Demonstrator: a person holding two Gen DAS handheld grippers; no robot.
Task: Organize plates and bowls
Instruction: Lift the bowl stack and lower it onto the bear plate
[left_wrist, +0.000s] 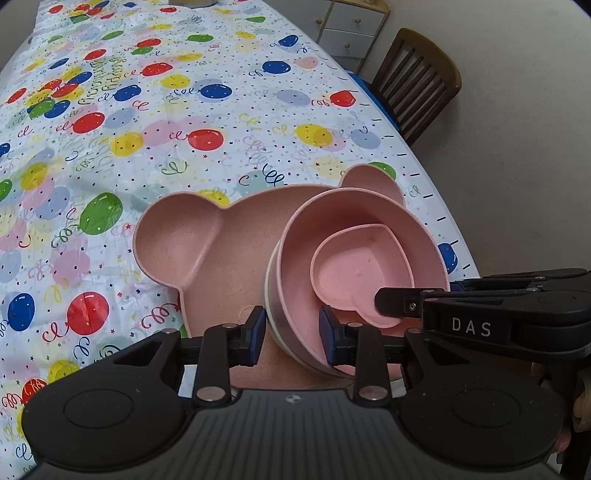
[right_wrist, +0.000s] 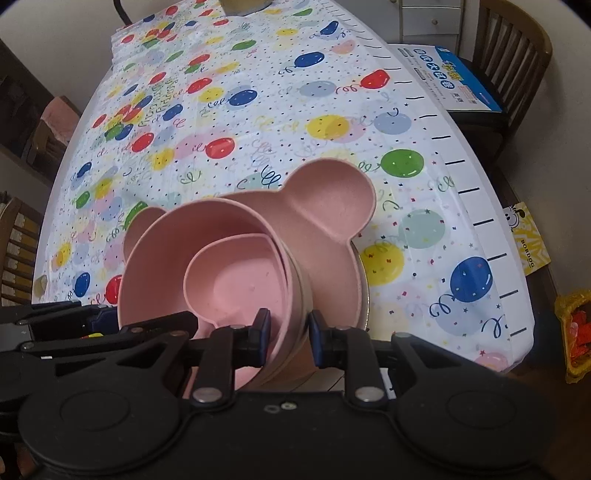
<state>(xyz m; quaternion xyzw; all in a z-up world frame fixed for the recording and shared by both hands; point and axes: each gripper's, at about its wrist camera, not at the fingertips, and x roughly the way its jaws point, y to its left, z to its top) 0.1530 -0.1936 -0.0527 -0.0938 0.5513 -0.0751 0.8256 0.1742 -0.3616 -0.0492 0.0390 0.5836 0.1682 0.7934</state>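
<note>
A pink bear-shaped plate (left_wrist: 207, 251) (right_wrist: 332, 206) lies on the balloon tablecloth. Over its near part is a stack of bowls: a round pink bowl (left_wrist: 362, 206) (right_wrist: 155, 251) with a small heart-shaped pink bowl (left_wrist: 358, 266) (right_wrist: 236, 280) inside, nested in a cream and silver outer bowl (left_wrist: 275, 314) (right_wrist: 301, 295). My left gripper (left_wrist: 292, 334) is shut on the stack's left wall, one pad outside, one inside. My right gripper (right_wrist: 289, 334) is shut on the stack's right wall in the same way. I cannot tell if the stack touches the plate.
The table's right edge (right_wrist: 480, 221) runs close beside the plate. A wooden chair (left_wrist: 417, 81) stands past that edge, with a blue box (right_wrist: 458, 74) on it. White drawers (left_wrist: 351, 33) stand behind. A yellow bag (right_wrist: 576, 332) lies low at the right.
</note>
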